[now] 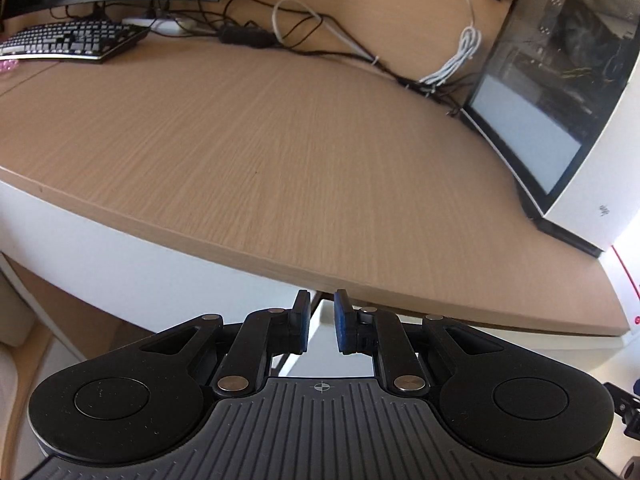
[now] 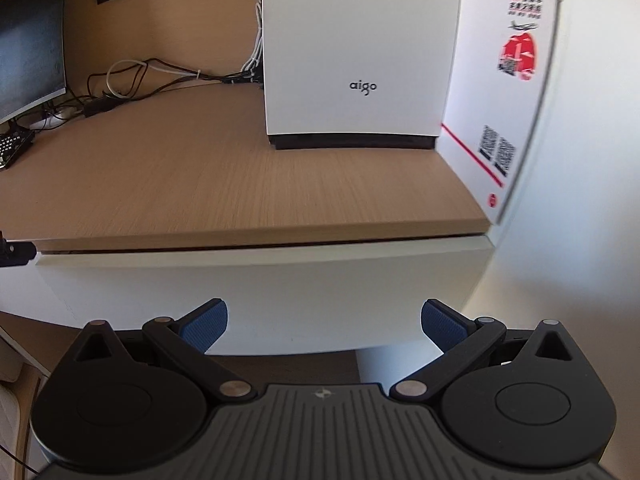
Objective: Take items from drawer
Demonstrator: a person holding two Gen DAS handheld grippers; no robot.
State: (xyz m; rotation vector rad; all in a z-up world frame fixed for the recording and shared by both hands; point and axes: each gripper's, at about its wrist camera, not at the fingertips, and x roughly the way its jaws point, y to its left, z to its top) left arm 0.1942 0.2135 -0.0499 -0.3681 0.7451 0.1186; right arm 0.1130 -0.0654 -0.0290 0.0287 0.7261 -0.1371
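My right gripper hangs with its blue-padded jaws spread wide and nothing between them, aimed at the white drawer front that sits just under the front edge of the light wood-grain desk top. My left gripper is nearly clenched, only a narrow gap between its pads, and it carries nothing; it points at the desk top's front edge too. I judge this as the approach: the drawer looks closed, so the items inside are hidden from me. On the desk top stands a white computer case, well behind the edge. Next I need a hold along the dark slit under the desk top to pull the drawer out.
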